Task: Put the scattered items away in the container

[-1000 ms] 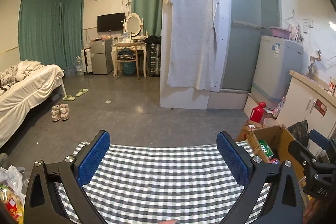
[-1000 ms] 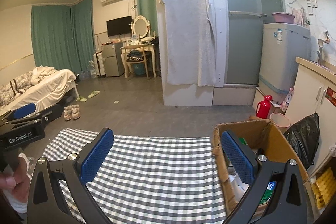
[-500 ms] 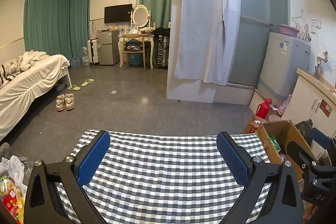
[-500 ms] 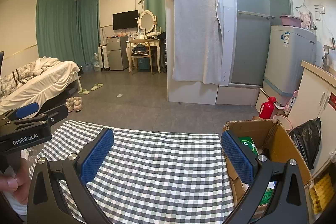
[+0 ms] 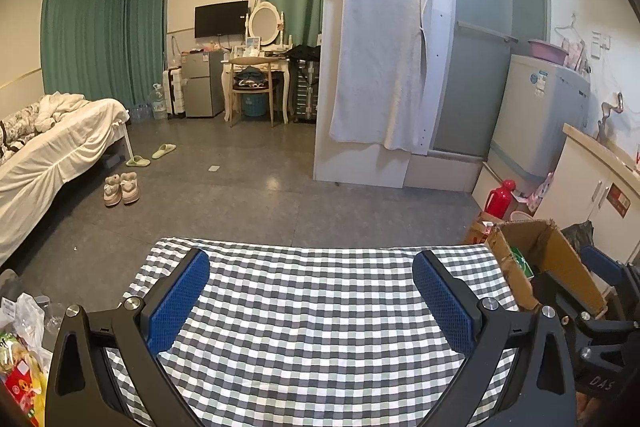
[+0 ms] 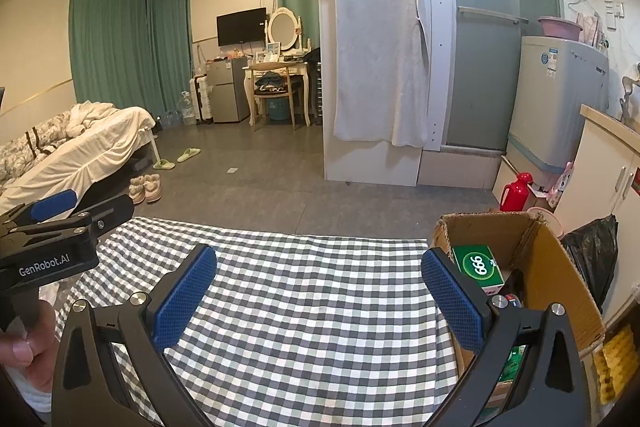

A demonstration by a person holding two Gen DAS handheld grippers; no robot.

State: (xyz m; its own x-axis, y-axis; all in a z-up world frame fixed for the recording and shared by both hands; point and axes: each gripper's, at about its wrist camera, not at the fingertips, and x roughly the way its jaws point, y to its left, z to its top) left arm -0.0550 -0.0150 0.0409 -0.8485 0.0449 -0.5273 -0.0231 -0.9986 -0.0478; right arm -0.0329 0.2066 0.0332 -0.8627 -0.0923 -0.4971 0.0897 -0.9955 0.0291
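Where the checked tablecloth ends on its right edge, the cardboard box stands open-topped, just beside the table, its flaps up. Inside the box lies a green carton marked "666" against the wall nearest the table, with more packets below it that are too hidden to name. From the left wrist view the same cardboard box shows at the table's right corner.

The right gripper hangs over the cloth with its blue-padded fingers spread wide and nothing between them — its right finger overlaps the box's near wall in the view. The left gripper is likewise spread wide and empty above the cloth, further from the box. Each gripper shows at the edge of the other's view; in the right wrist view, a hand grips the left one's handle.

Beyond the box, on the floor, stand a red thermos jug and a black rubbish bag, with a washing machine behind them. Off the table's far-left corner from the box sits a bag of snacks. Further off are a bed and a pair of shoes on the floor.
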